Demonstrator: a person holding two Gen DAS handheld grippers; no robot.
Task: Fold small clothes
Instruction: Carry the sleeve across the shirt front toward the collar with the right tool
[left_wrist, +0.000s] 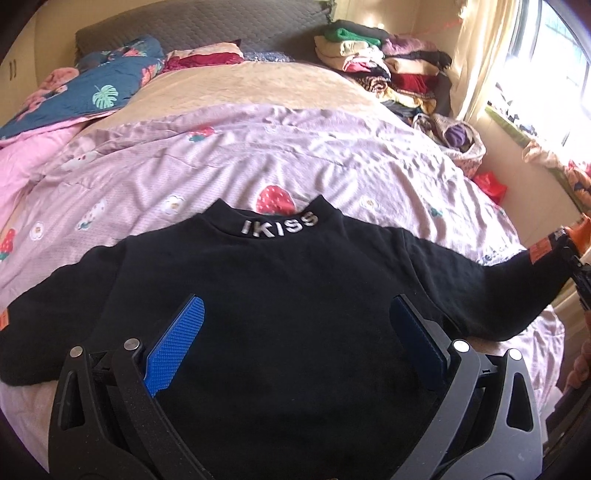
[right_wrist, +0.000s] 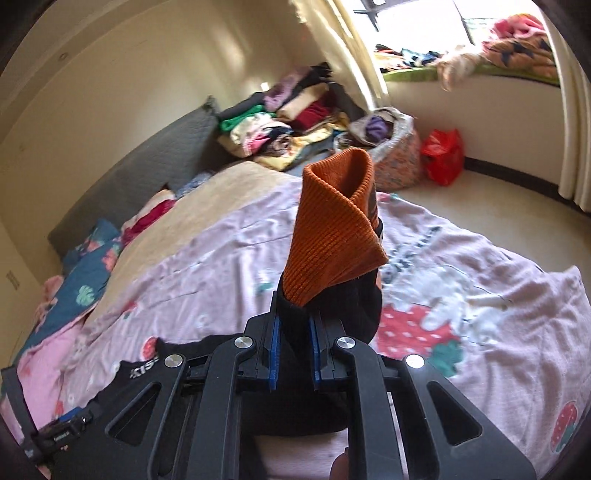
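Note:
A small black sweater (left_wrist: 266, 295) with "IKISS" on its collar lies face up on the pink strawberry bedspread (left_wrist: 258, 155). My left gripper (left_wrist: 295, 317) hovers over its chest, open, with the blue pads wide apart and nothing between them. The sweater's right sleeve (left_wrist: 517, 280) is lifted off the bed toward the right edge. My right gripper (right_wrist: 294, 332) is shut on that sleeve just below its orange ribbed cuff (right_wrist: 332, 229), which sticks up past the fingers. The left sleeve lies flat at the lower left, its orange tag showing.
A heap of folded clothes (left_wrist: 388, 62) sits at the far right corner of the bed. A blue floral quilt (left_wrist: 85, 88) is bunched at the far left. A fabric basket (right_wrist: 391, 147) and red bag (right_wrist: 443, 151) stand on the floor by the window.

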